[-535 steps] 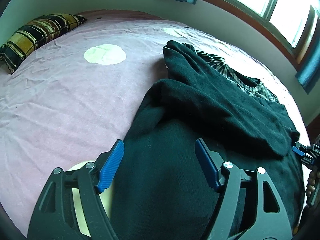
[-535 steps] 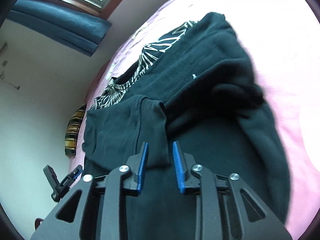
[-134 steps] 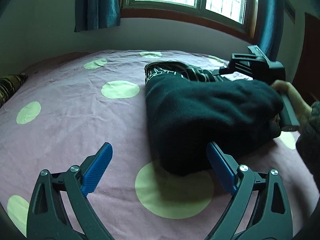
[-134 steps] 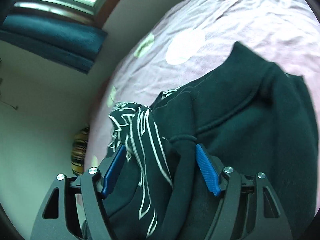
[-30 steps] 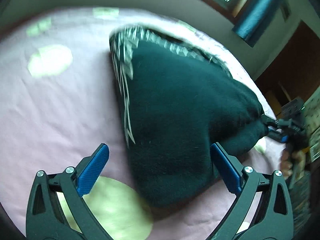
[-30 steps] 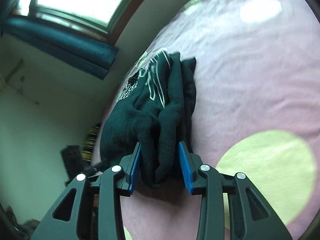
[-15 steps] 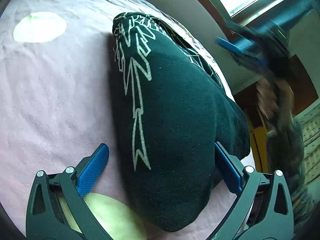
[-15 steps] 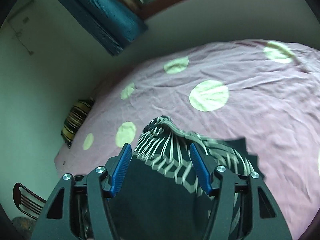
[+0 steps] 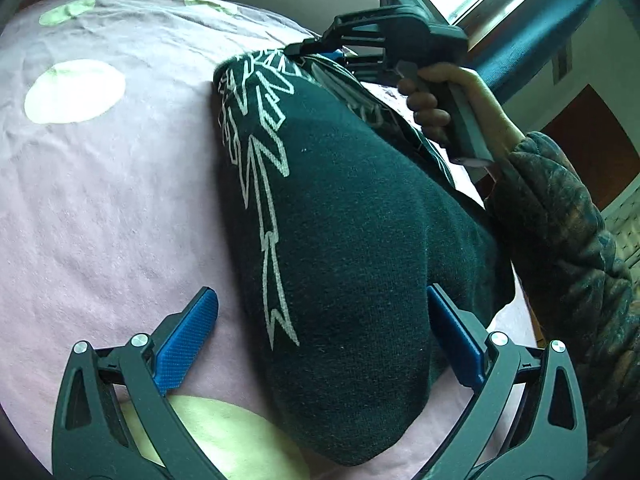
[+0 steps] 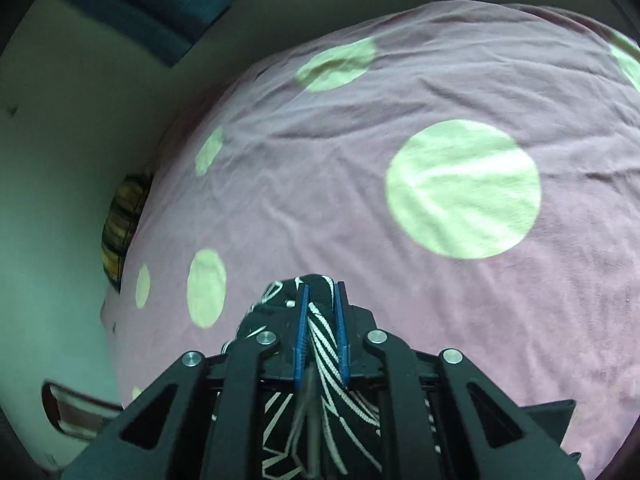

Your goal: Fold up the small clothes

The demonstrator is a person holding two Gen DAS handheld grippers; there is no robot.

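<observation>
Right claw (image 10: 320, 304) pinches folded garment (image 9: 340, 208) – left claw (image 9: 320, 336) spread wide | bedspread (image 10: 400, 100) beneath

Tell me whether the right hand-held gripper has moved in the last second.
Yes. The right hand-held gripper left the near corner of the folded dark green sweater and now pinches its far patterned edge, toward the window.

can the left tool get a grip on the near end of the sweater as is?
Probably yes: the left tool is open, straddling the folded sweater's near end, nothing between. The right tool pinches the far edge.
</observation>
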